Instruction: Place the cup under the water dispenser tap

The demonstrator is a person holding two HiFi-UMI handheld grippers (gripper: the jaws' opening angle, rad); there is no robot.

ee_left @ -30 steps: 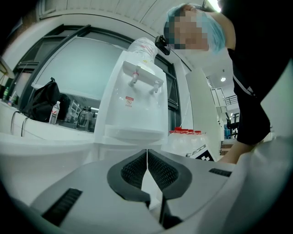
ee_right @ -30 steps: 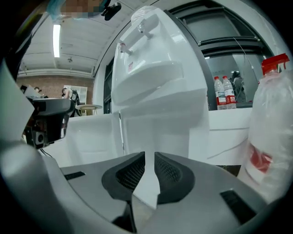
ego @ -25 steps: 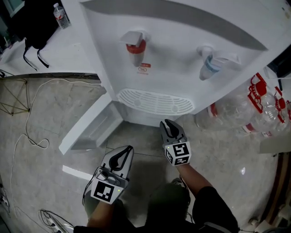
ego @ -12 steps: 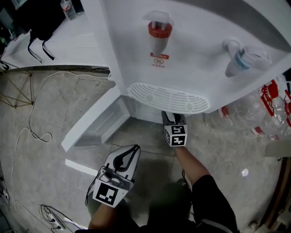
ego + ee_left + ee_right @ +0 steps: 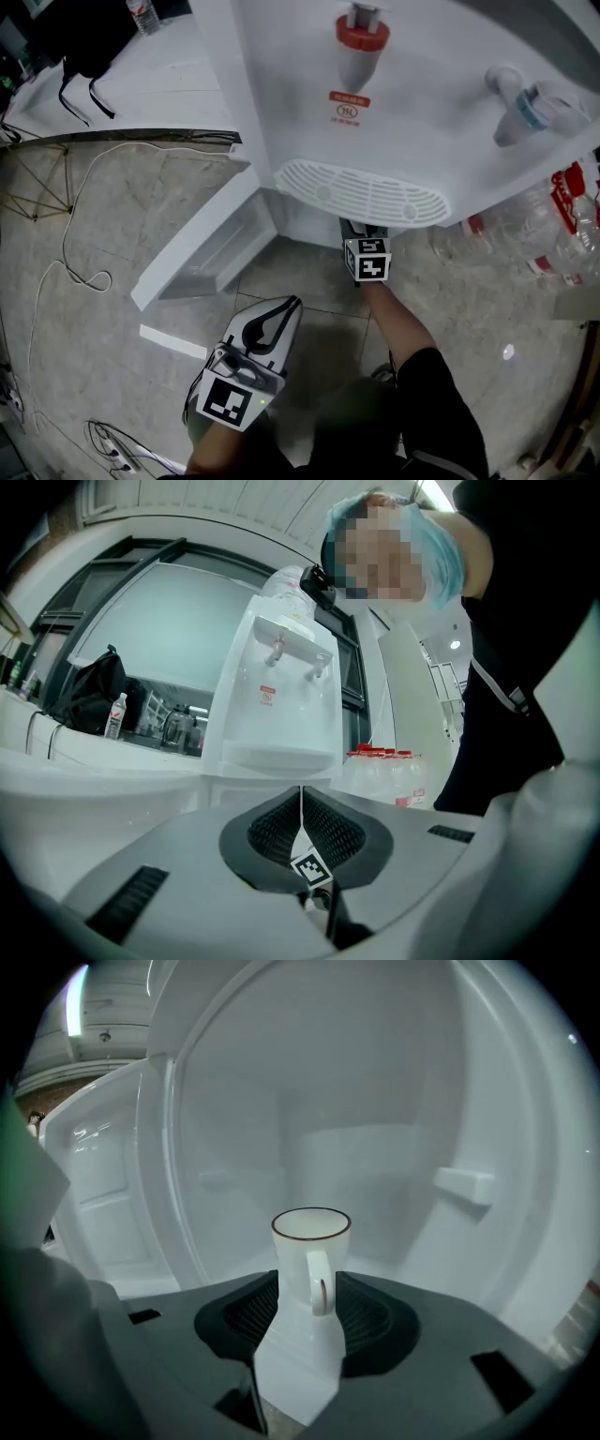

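From the head view I see the water dispenser [image 5: 422, 122] from above, with its red tap [image 5: 361, 42], blue tap [image 5: 525, 98] and slotted drip tray [image 5: 361, 192]. My right gripper [image 5: 364, 239] reaches in beneath that tray, so its tips are covered there. The lower door [image 5: 202, 248] hangs open to the left.

Only the right gripper view shows me the cup [image 5: 311, 1241]. It stands upright on the white floor inside the lower compartment, right between the two jaws near their tips. Those jaws are opening and flank the cup on both sides. I cannot see them pressing on it.

The cup is plain white with a thin dark line round its rim. Its handle faces straight back at the camera and carries a short dark stripe.

My left gripper [image 5: 283, 312] hangs back over the tiled floor [image 5: 112, 216], well apart from the dispenser. Its own view shows the jaws together with nothing in them.
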